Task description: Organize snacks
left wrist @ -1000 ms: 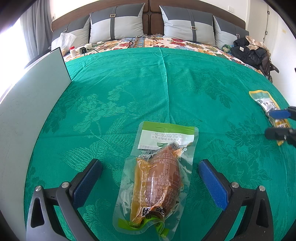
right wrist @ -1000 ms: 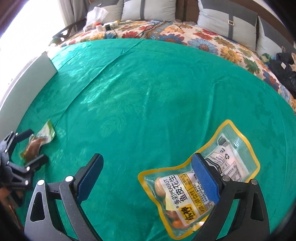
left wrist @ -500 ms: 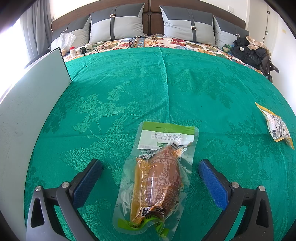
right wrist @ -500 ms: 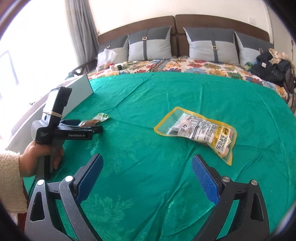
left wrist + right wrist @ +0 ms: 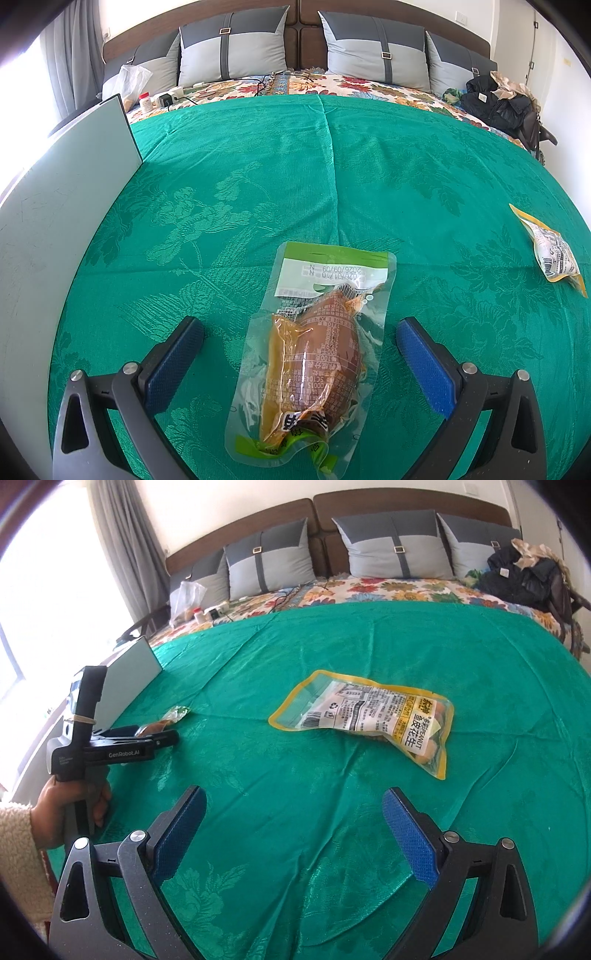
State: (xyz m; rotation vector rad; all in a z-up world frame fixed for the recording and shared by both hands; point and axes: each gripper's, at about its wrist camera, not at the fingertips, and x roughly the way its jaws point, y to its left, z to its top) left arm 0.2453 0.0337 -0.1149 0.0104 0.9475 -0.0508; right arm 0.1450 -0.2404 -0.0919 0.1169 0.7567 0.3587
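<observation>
In the left wrist view the left tool (image 5: 300,343) sits low over the green bedspread (image 5: 332,177), its fingers spread wide on either side of a clear snack pouch (image 5: 314,350) without touching it; the pouch's long axis runs straight away toward the pillows (image 5: 236,48). A white board (image 5: 66,206) lies to the left. In the right wrist view the right tool (image 5: 291,821) hovers spread and empty, the yellow-edged peanut bag (image 5: 373,716) lying crosswise well ahead; a hand (image 5: 70,805) grips the left tool's handle.
</observation>
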